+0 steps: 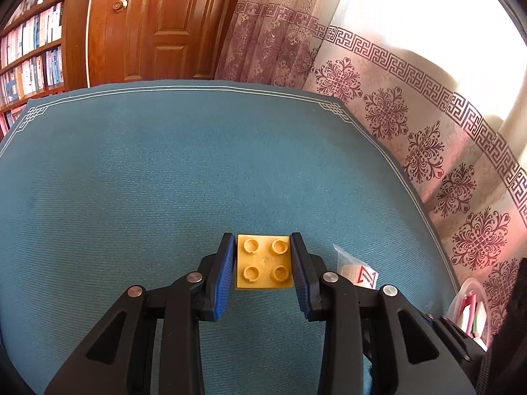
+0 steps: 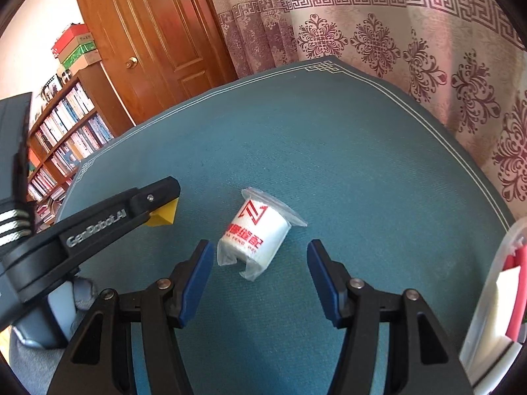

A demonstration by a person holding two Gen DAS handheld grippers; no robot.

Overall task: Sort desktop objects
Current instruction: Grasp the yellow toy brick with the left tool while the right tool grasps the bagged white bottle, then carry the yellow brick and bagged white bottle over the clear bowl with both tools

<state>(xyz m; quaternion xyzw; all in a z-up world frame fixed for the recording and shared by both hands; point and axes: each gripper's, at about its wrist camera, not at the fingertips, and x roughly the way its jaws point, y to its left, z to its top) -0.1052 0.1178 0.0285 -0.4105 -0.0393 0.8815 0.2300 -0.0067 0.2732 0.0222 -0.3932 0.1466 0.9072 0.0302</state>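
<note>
A yellow four-stud brick [image 1: 264, 261] sits between the blue pads of my left gripper [image 1: 263, 247], which is shut on it just above the teal mat [image 1: 164, 181]. In the right wrist view the brick [image 2: 162, 216] shows as a yellow corner under the left gripper's black finger [image 2: 145, 202]. A white roll in clear wrap with red print [image 2: 255, 233] lies on its side on the mat; it also shows in the left wrist view [image 1: 357, 271]. My right gripper [image 2: 260, 251] is open, its pads on either side of the roll's near end, apart from it.
A clear plastic box [image 2: 494, 296] with red and white items stands at the mat's right edge; it also shows in the left wrist view [image 1: 467, 306]. A patterned curtain [image 2: 428, 49] hangs behind, with a wooden door [image 2: 158, 33] and a bookshelf [image 2: 66, 131] to the left.
</note>
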